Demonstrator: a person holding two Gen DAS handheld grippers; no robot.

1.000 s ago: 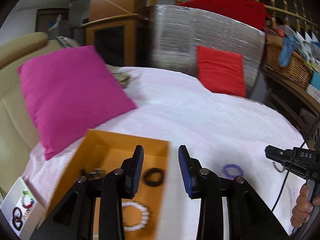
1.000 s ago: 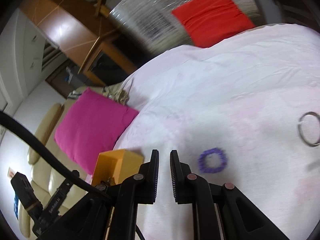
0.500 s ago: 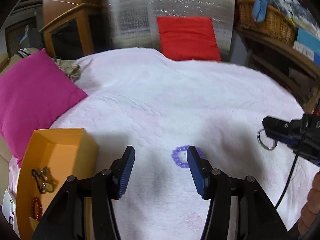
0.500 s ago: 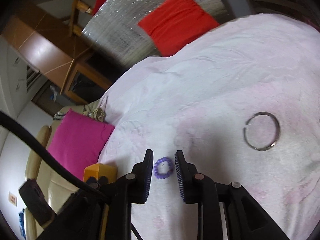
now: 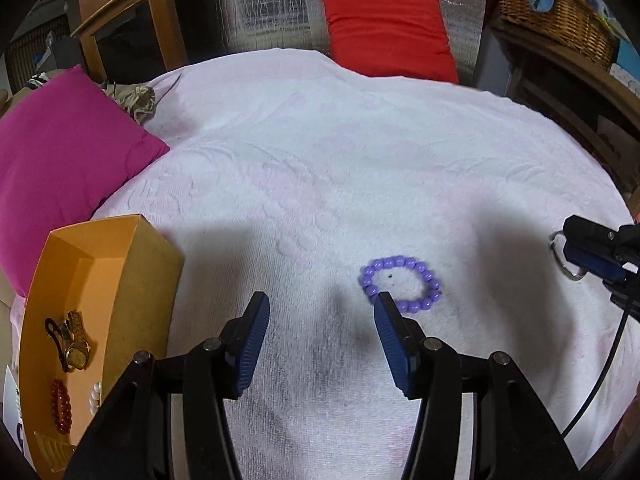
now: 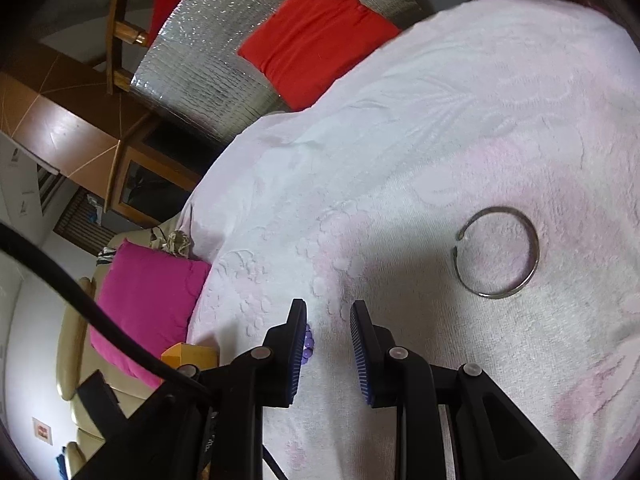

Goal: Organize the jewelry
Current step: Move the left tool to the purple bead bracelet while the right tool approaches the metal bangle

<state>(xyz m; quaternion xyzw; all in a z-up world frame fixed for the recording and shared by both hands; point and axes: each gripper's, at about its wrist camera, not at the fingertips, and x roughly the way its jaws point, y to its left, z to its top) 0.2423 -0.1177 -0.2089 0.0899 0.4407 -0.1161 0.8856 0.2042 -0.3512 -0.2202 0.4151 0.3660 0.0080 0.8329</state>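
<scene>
A purple bead bracelet [image 5: 401, 283] lies on the white towel [image 5: 320, 168], just ahead of my left gripper's right finger. My left gripper [image 5: 322, 312] is open and empty above the towel. An orange box [image 5: 152, 276] at the left holds a gold watch [image 5: 76, 342], a red bead bracelet [image 5: 60, 406] and white pearls [image 5: 95, 396]. A silver open bangle [image 6: 498, 252] lies on the towel, up and to the right of my right gripper [image 6: 328, 320], which is open and empty. The purple bracelet [image 6: 307, 344] peeks out beside its left finger. The right gripper [image 5: 596, 248] shows at the left view's right edge, over the bangle [image 5: 566, 258].
A magenta pillow [image 5: 60, 152] lies at the left, a red pillow [image 5: 384, 36] at the back against a silver foil panel [image 5: 272, 0]. A wicker basket [image 5: 556, 12] sits on a shelf at the right. The orange box corner [image 6: 188, 354] shows in the right wrist view.
My left gripper moved right from over the orange box to the purple bracelet and opened wider. My right gripper swung right toward the silver bangle and opened a little.
</scene>
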